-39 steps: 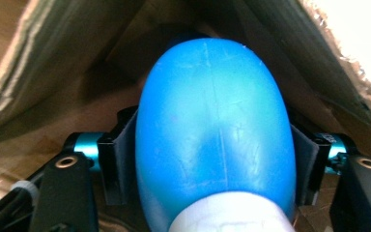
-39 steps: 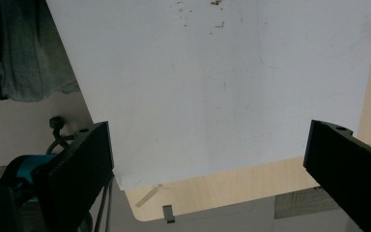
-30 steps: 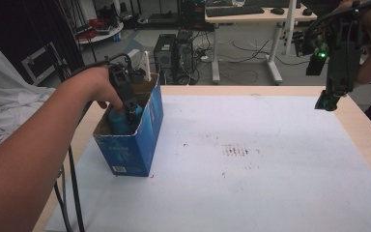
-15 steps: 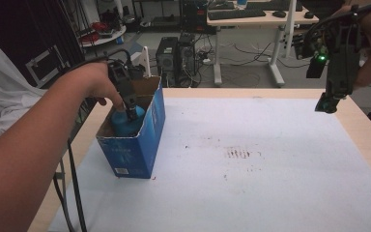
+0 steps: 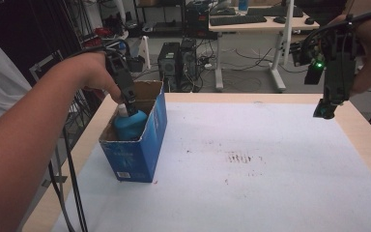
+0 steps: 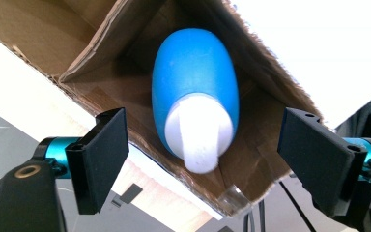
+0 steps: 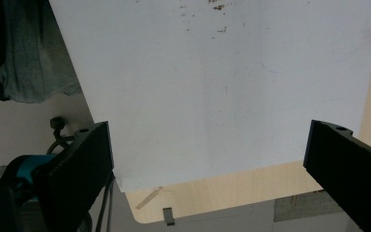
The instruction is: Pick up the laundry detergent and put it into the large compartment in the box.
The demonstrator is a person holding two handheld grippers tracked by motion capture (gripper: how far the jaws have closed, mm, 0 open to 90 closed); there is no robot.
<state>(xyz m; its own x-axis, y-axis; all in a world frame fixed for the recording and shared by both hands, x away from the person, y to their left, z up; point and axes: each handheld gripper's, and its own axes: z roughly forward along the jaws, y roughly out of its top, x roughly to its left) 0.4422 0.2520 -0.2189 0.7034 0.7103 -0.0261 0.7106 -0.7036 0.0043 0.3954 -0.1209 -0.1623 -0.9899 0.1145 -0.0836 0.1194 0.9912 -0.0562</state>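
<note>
Blue bottle (image 6: 195,72) with white cap (image 6: 200,133), blue box (image 5: 147,145)

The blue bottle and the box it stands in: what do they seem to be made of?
Blue bottle: probably plastic, smooth with a matte sheen and a white cap. Box: corrugated cardboard, brown and raw inside with frayed edges, glossy blue print outside.

My wooden table (image 5: 362,140) fills the lower frame, with a white sheet (image 5: 251,193) over most of its top. I see a blue cardboard box (image 5: 140,154) standing at the sheet's left edge, and dark smudges (image 5: 241,157) at centre.
</note>
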